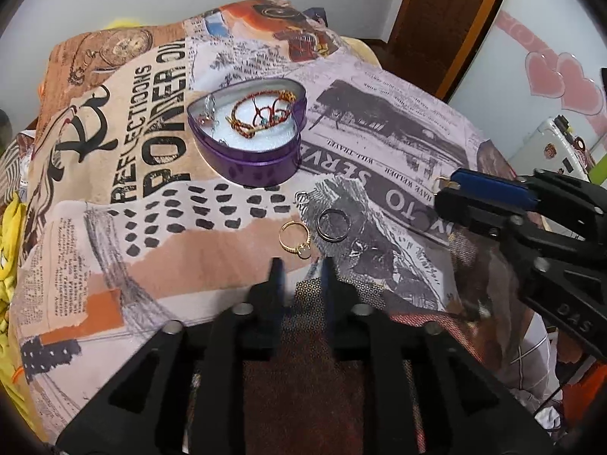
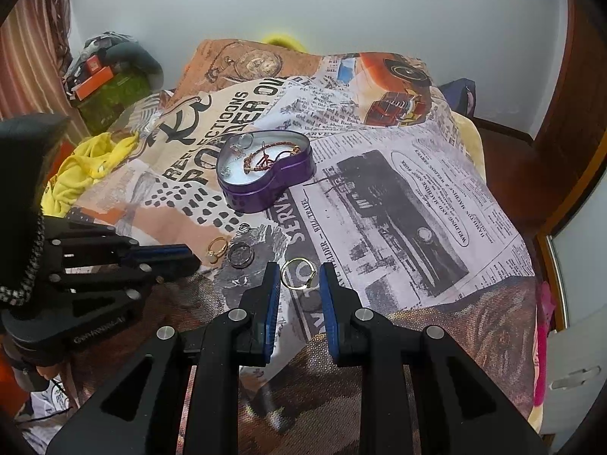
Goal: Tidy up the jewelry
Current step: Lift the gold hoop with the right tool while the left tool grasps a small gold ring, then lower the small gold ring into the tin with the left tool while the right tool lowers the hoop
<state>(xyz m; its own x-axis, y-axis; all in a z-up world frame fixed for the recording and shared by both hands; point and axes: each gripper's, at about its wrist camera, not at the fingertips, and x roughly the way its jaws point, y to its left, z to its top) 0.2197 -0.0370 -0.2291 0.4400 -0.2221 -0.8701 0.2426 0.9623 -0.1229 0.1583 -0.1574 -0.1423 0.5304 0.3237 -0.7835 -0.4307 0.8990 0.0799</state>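
Observation:
A purple heart-shaped tin [image 1: 253,167] [image 2: 265,197] stands open on the printed blanket, with a red-gold braided bracelet [image 1: 258,115] and small silver pieces inside. Just past my left gripper [image 1: 302,268] lies a gold ring with a pale stone [image 1: 295,240] [image 2: 217,248]; the jaws stand slightly apart with nothing between them. A dark band ring [image 1: 334,224] [image 2: 240,254] and a small silver ring [image 1: 301,198] [image 2: 244,227] lie beside it. My right gripper [image 2: 299,271] [image 1: 447,187] is shut on a thin gold ring [image 2: 297,273] [image 1: 442,181], held between its blue pads above the blanket.
The blanket [image 2: 398,197] covers a raised, uneven surface that drops away at its right and near edges. Yellow fabric [image 2: 87,167] lies at the left, and boxes and clutter [image 2: 102,76] sit by the far-left wall. A wooden door [image 1: 444,19] stands behind on the right.

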